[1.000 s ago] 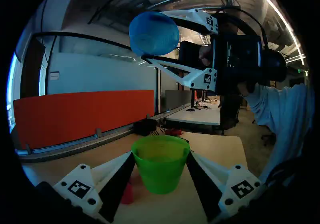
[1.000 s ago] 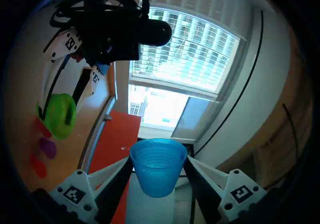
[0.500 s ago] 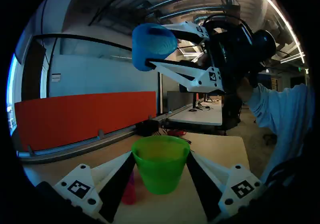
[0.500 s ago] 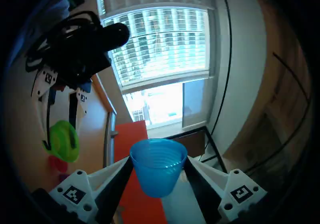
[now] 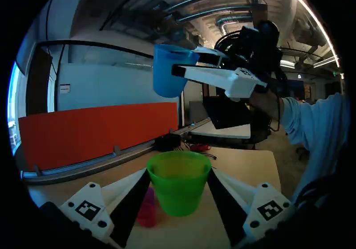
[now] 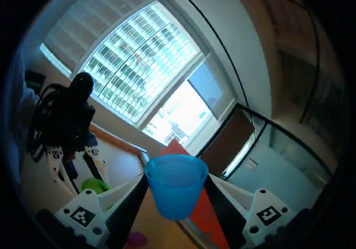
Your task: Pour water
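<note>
While left tool (image 5: 178, 173) grips green cup (image 5: 179, 193), right tool (image 5: 182, 61) (blue cup (image 5: 167, 77)) raised

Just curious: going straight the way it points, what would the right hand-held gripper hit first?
Nothing near: beyond its blue plastic cup the way looks free up to the far bright window, though depth is unclear.

White marker-tagged tongs (image 5: 178, 182), pale sleeve (image 5: 317, 128)
</note>
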